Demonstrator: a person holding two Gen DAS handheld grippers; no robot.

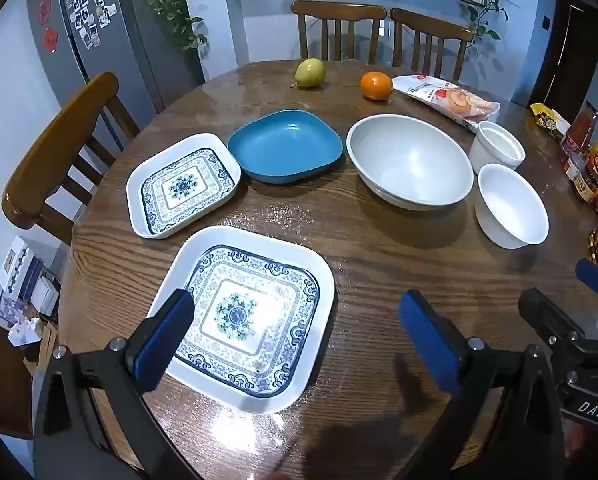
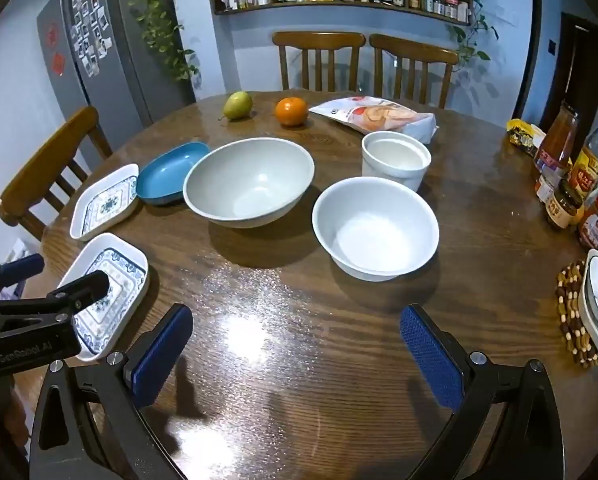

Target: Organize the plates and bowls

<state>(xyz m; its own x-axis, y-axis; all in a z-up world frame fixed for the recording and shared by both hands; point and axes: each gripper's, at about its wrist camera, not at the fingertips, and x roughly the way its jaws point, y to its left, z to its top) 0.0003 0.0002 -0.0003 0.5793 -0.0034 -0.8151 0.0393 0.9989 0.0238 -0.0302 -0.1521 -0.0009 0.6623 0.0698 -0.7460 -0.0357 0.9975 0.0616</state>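
On the round wooden table lie two square blue-patterned plates, a near one and a far one, a blue square bowl, a large grey bowl, a white bowl and a white straight-sided cup-bowl. My left gripper is open and empty, its left finger over the near plate. My right gripper is open and empty above bare table, in front of the white bowl. The grey bowl and near plate also show there.
A pear, an orange and a snack bag lie at the far side. Bottles and jars crowd the right edge, with a dish on a beaded trivet. Wooden chairs surround the table.
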